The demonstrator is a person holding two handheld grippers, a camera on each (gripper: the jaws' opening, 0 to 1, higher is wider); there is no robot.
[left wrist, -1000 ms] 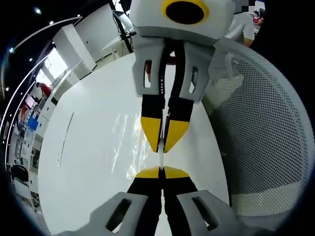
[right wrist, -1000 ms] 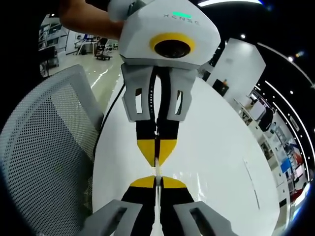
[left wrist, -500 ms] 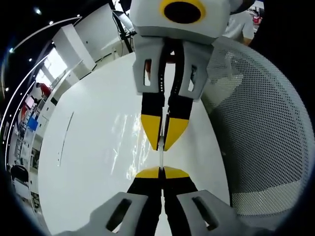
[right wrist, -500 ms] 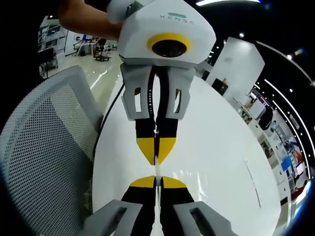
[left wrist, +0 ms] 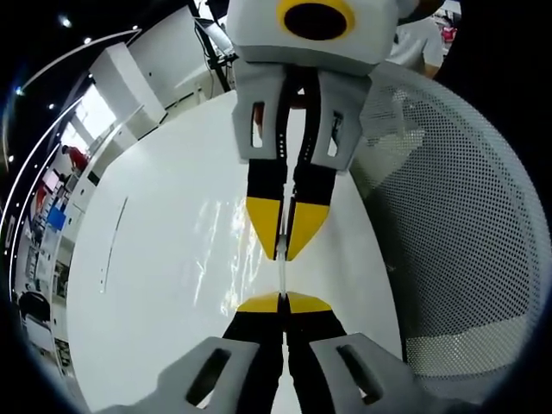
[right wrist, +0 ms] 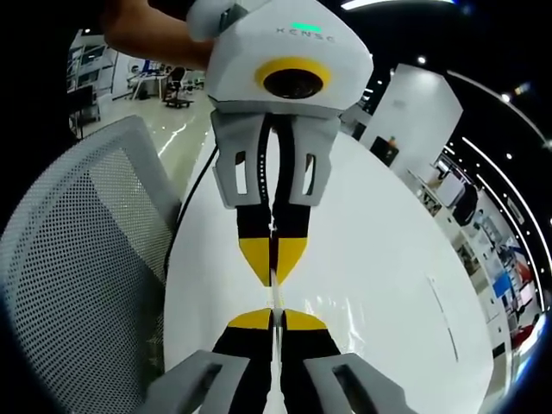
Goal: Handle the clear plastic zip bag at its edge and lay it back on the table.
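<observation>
We hold the bag (left wrist: 282,278) taut by its edge between the left hand-held gripper (left wrist: 282,299) and right hand-held gripper (right wrist: 274,315), both clamped on it; thin, limp, slippery film above the bench (left wrist: 155,259).

My left claw (left wrist: 282,297) hides the bag's pinched edge, clear zip bag (left wrist: 226,250) barely readable against white desk (left wrist: 147,259), mesh chair (left wrist: 457,241) cut off right
</observation>
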